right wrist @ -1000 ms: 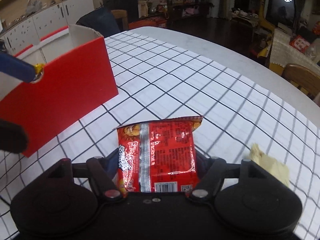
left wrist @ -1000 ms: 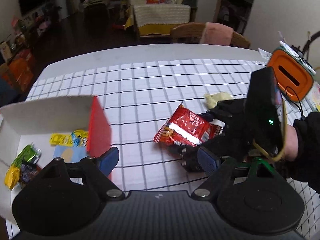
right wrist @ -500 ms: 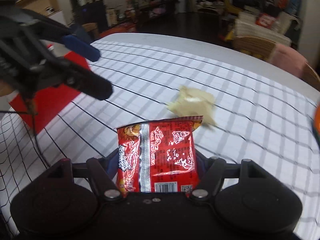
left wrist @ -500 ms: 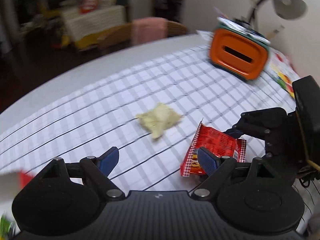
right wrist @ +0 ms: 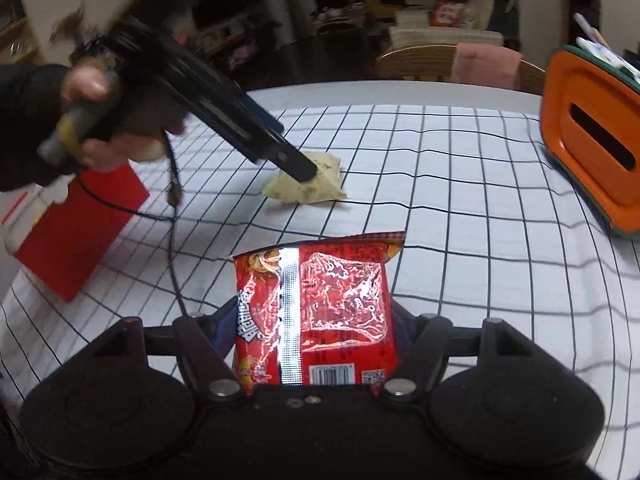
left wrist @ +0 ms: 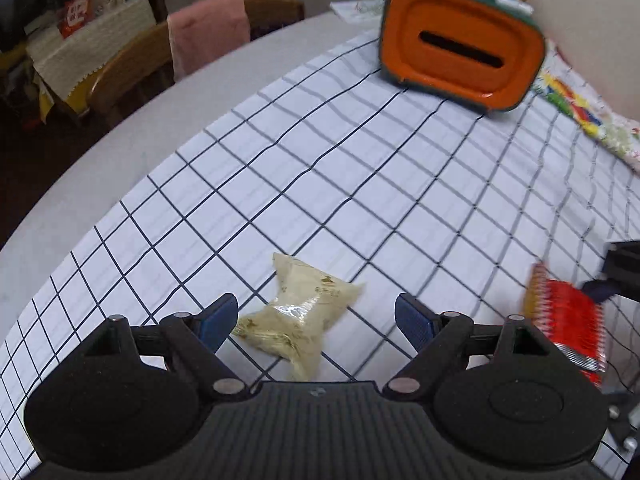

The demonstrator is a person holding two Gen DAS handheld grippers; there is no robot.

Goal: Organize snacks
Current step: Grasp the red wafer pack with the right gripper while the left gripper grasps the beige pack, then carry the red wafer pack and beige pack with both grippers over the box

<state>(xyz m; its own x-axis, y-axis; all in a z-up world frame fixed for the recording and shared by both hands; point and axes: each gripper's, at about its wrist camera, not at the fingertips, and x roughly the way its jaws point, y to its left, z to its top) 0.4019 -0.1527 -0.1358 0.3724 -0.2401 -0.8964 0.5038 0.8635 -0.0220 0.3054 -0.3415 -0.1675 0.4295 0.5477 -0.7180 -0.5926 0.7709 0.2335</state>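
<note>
A pale yellow snack packet (left wrist: 298, 312) lies on the checked tablecloth between the open fingers of my left gripper (left wrist: 316, 318); it also shows in the right wrist view (right wrist: 316, 188), with the left gripper's fingertips (right wrist: 300, 168) just over it. My right gripper (right wrist: 316, 320) is shut on a red snack bag (right wrist: 316, 312) and holds it above the cloth. The red bag also shows at the right edge of the left wrist view (left wrist: 568, 332). The red-and-white box (right wrist: 80, 224) stands at the left of the right wrist view.
An orange container with a slot (left wrist: 460, 48) stands at the far right of the table, also in the right wrist view (right wrist: 592, 140). A colourful printed sheet (left wrist: 588, 120) lies beside it. A wooden chair with a pink towel (left wrist: 208, 36) stands beyond the table edge.
My left gripper swung right from the box and closed in on the pale yellow packet, which now lies between its open fingers. The right gripper turned right, still holding the red bag.
</note>
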